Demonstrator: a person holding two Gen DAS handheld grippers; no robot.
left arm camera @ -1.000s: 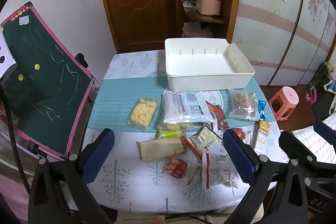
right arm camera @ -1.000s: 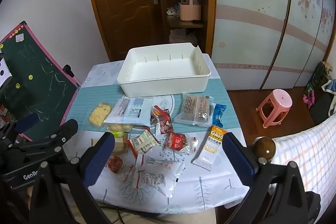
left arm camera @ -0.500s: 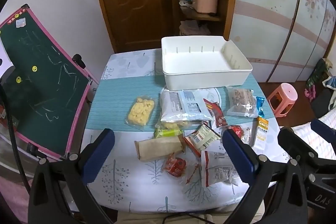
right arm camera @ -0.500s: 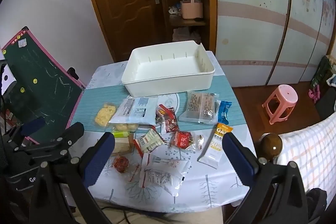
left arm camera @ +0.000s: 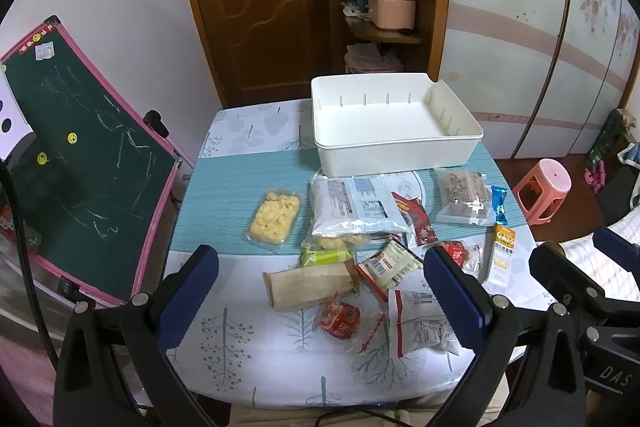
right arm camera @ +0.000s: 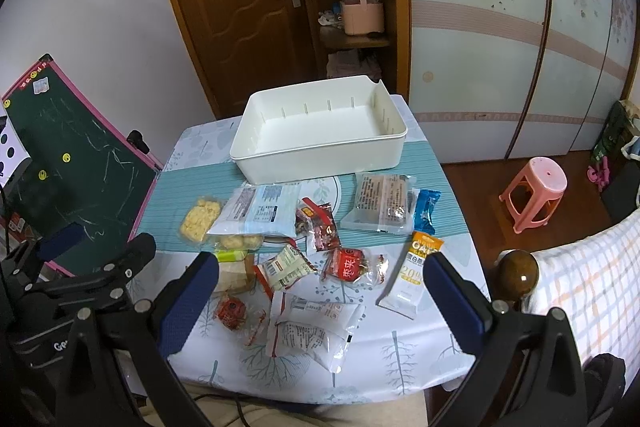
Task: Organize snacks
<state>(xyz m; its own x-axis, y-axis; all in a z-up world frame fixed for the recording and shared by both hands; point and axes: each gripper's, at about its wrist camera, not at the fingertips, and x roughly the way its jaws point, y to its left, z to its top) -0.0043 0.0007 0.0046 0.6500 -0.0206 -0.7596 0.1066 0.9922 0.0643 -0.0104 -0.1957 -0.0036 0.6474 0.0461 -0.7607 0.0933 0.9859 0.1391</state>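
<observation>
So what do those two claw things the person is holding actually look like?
Both are black angular frames with silver screw heads. The left gripper and right gripper each end in two fingers tipped with dark blue textured pads. White lettering marks their bodies, and a black cable hangs nearby.

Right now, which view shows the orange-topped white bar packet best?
Right wrist view: the bar packet lies fully visible, print facing up. In the left wrist view, the packet sits smaller near the right hand-held gripper.
</observation>
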